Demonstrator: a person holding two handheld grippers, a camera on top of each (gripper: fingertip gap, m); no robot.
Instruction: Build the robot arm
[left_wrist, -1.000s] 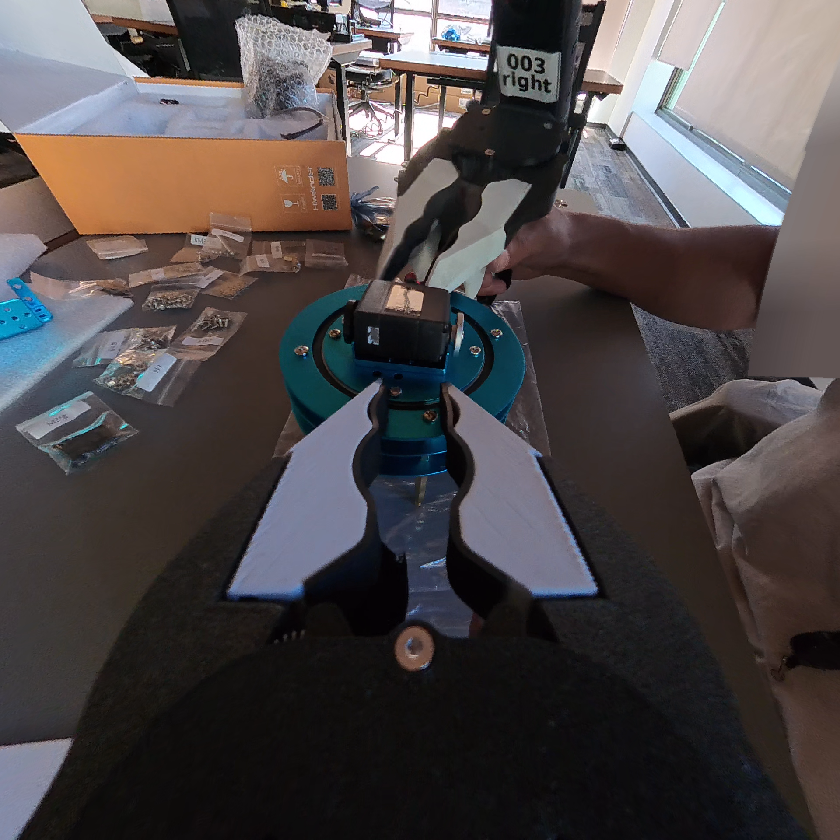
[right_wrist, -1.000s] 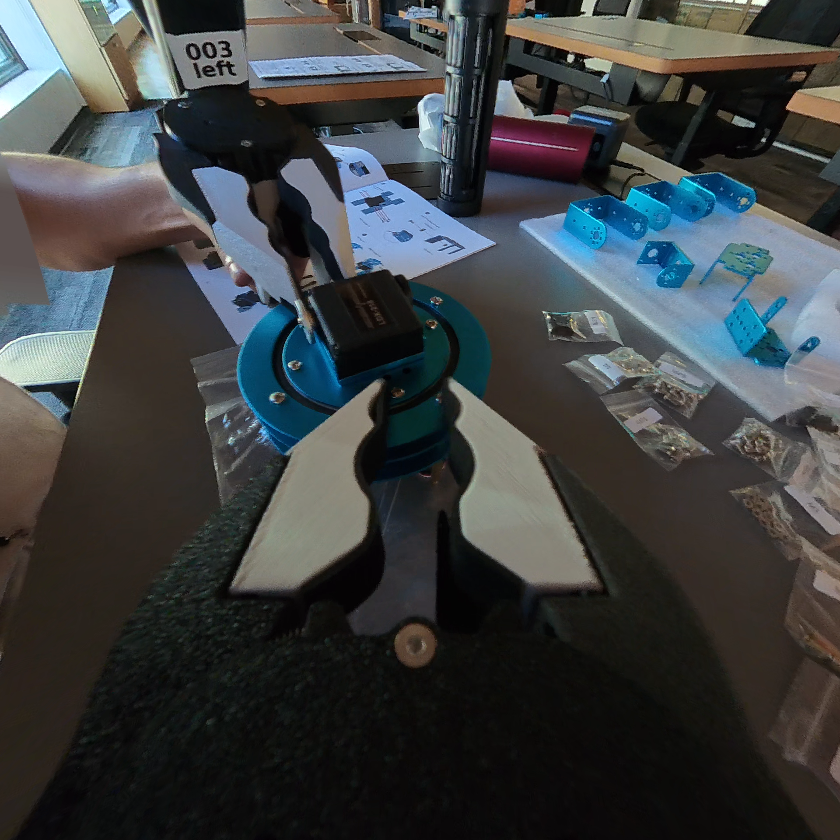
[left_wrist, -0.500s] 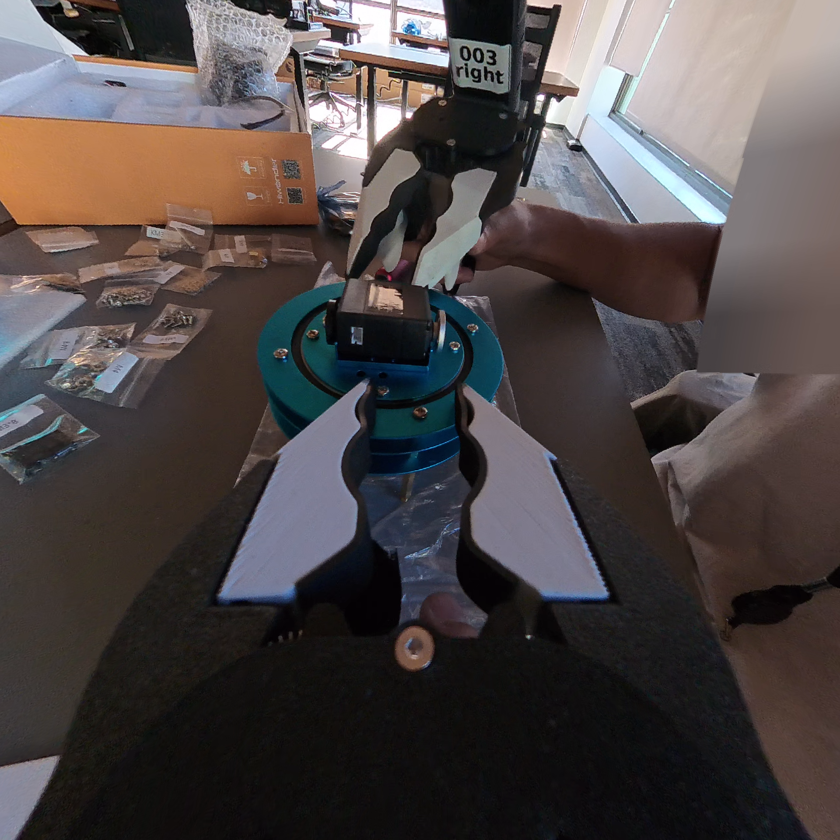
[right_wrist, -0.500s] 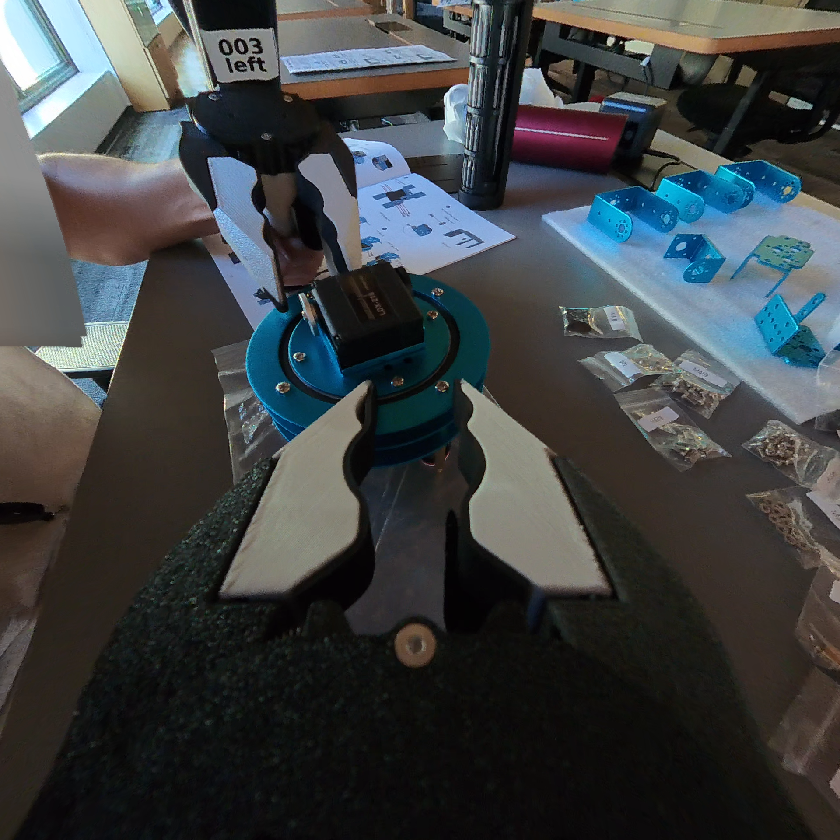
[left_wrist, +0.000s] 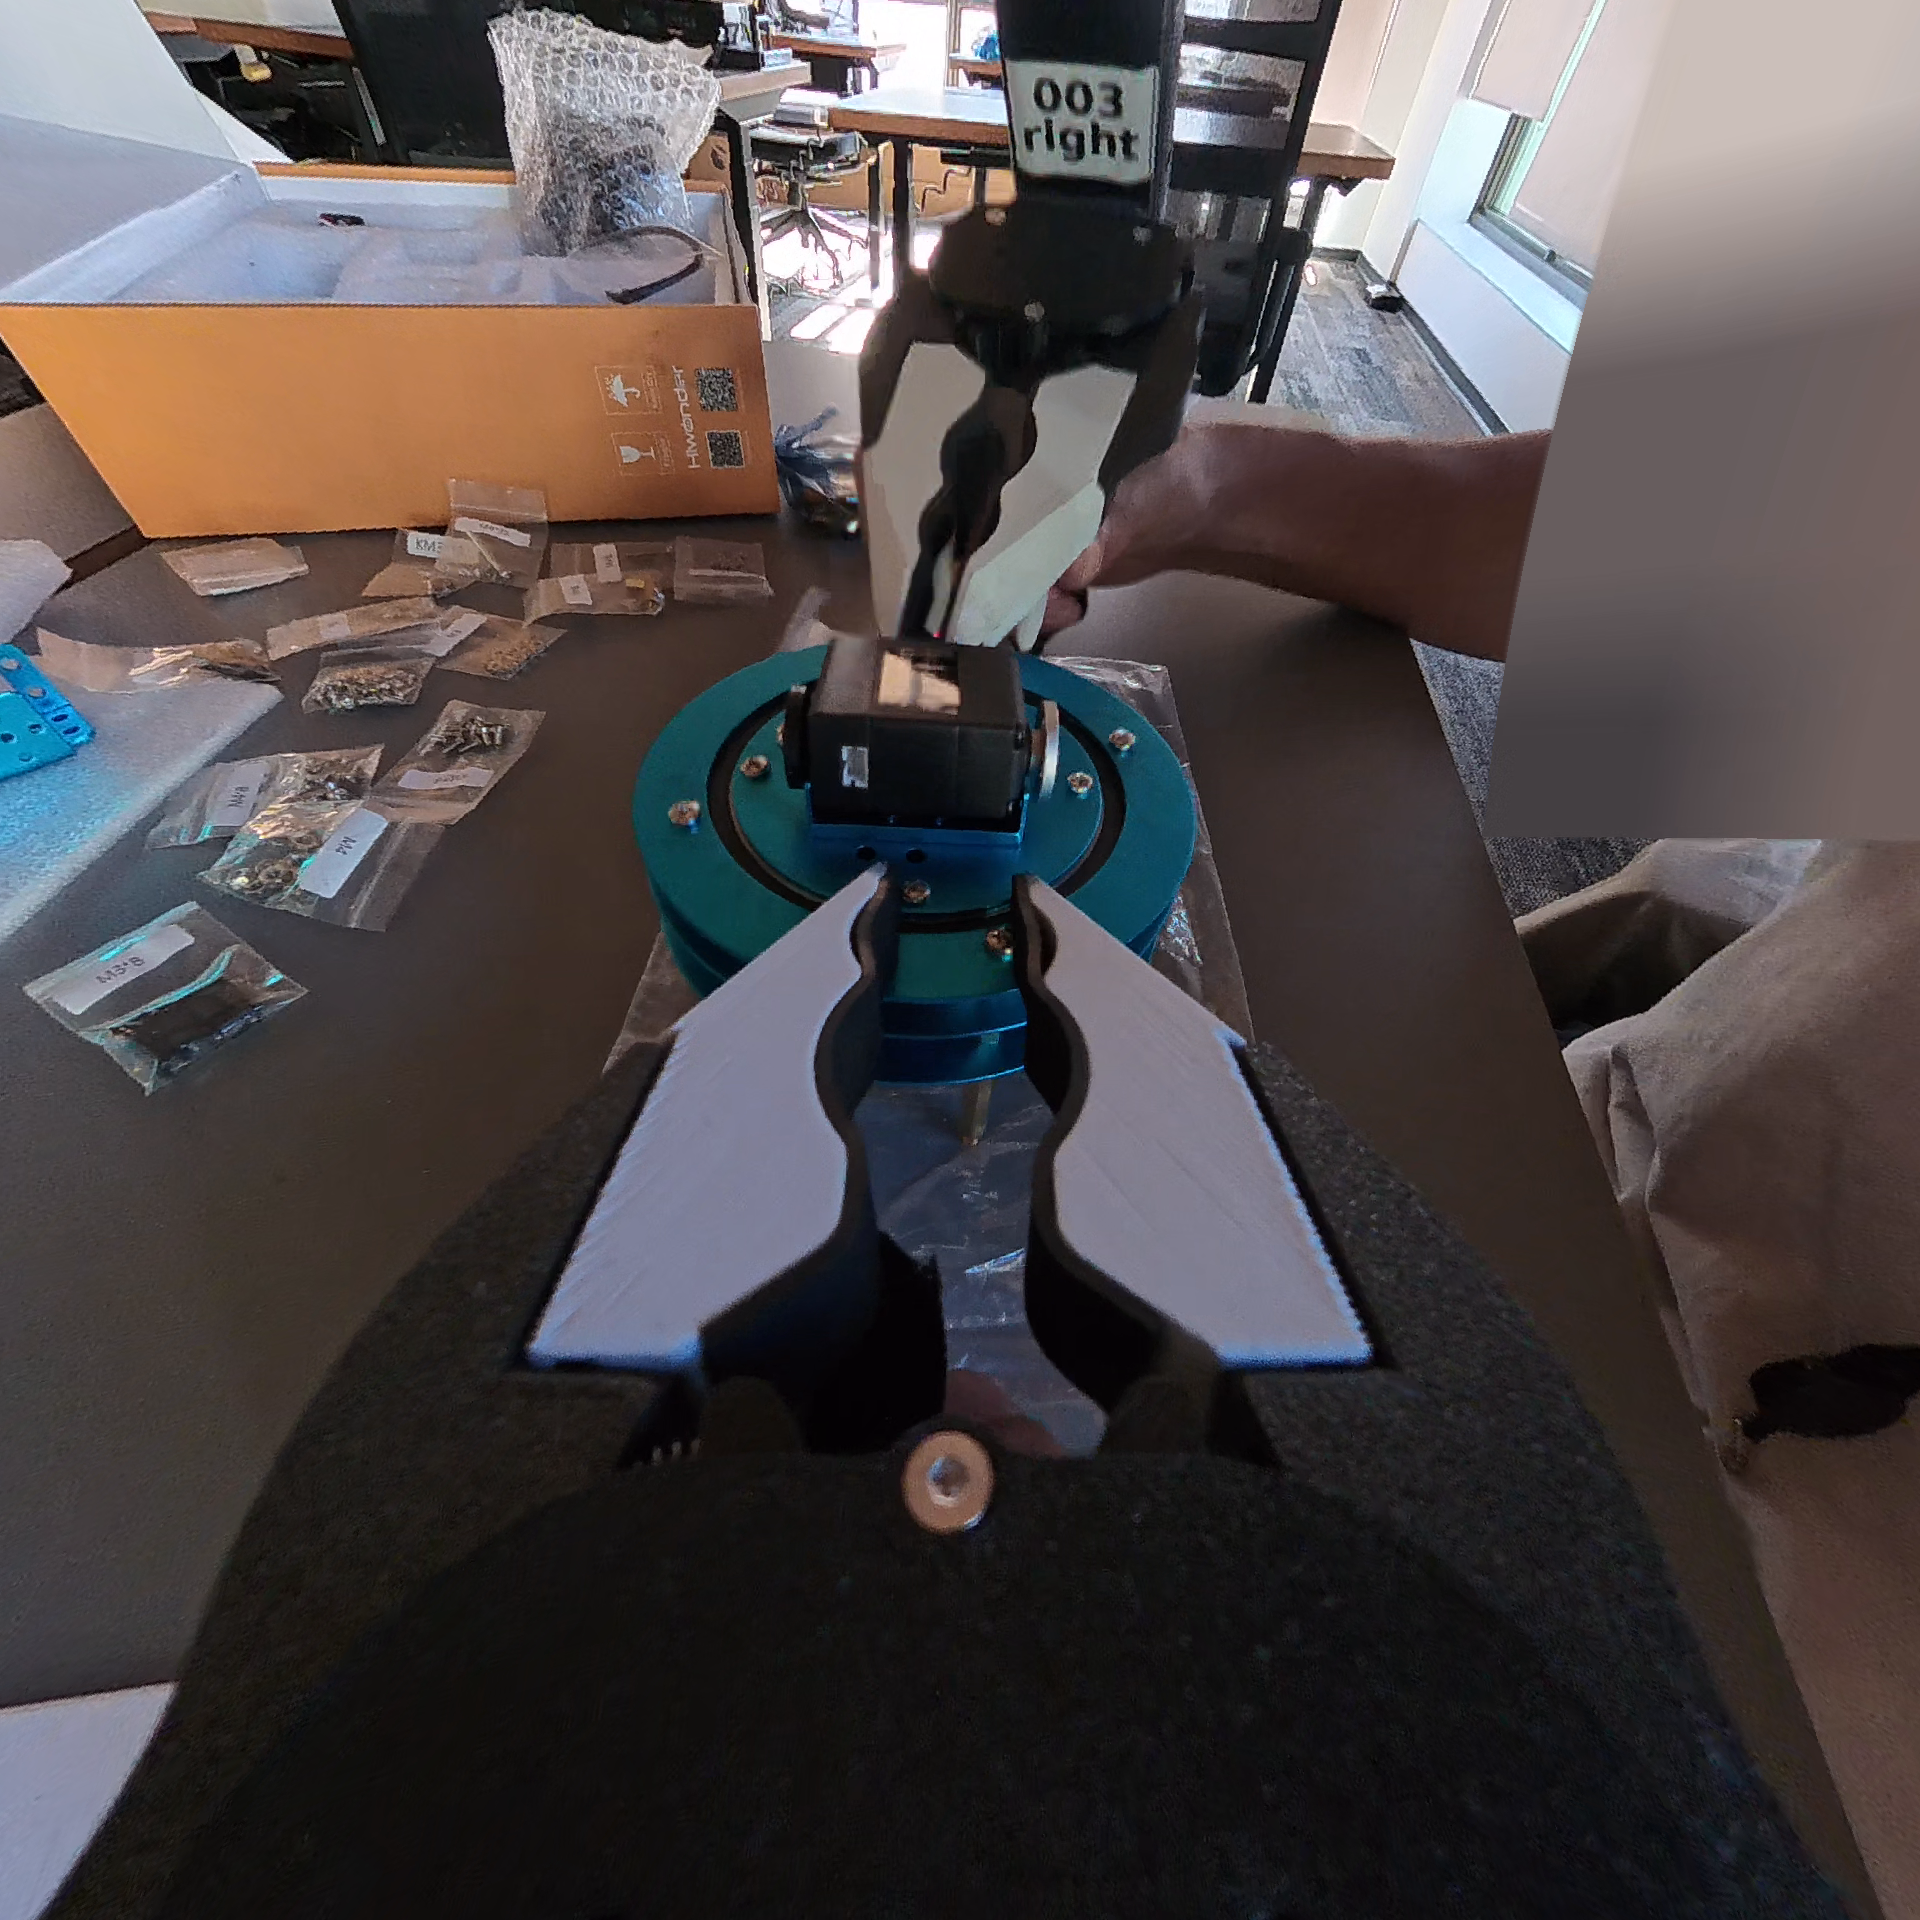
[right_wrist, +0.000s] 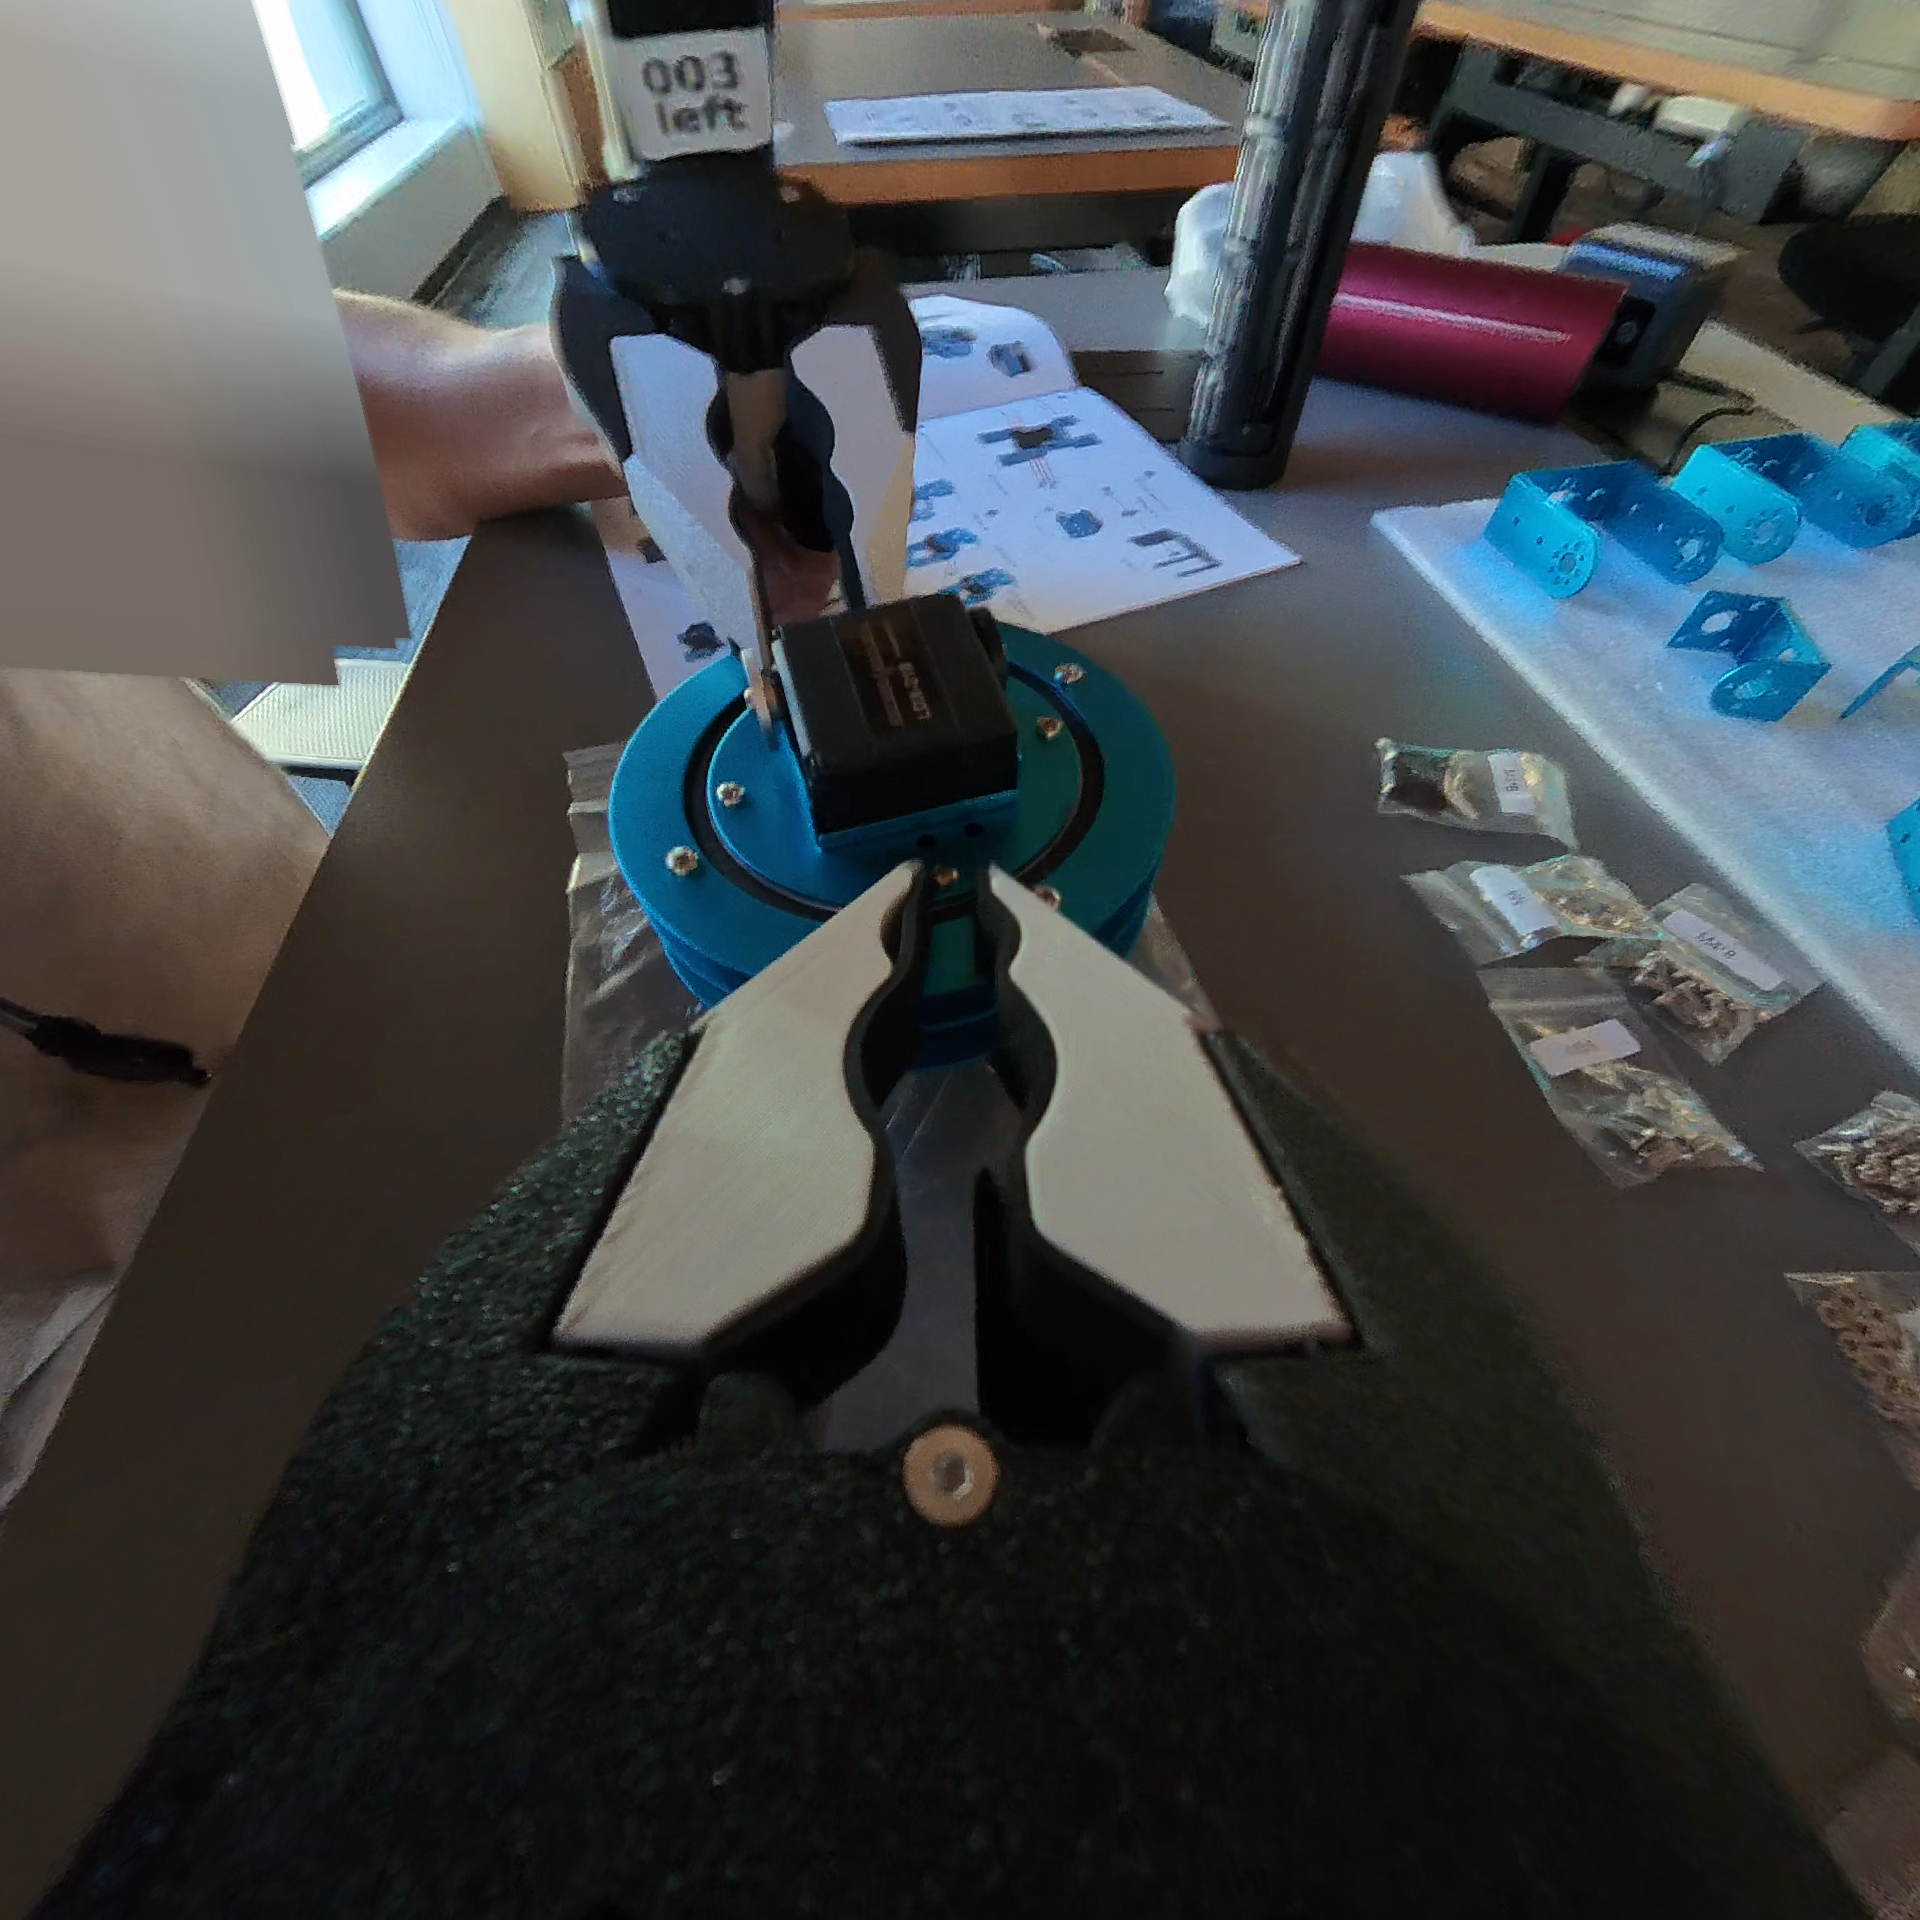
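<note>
two hand-held grippers flank a black servo (left_wrist: 914, 743) on a blue base (left_wrist: 717, 862).

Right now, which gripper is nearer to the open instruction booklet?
Left. The left gripper hangs just before the booklet; the right gripper is across the blue base.

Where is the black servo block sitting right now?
The black servo block sits in a blue bracket at the centre of the round blue base, mid-frame in both wrist views, between the left gripper and right gripper.

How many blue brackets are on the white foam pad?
4 blue brackets: three in the back row, one in front. Cut-off blue pieces at the right edge may be more.
</note>
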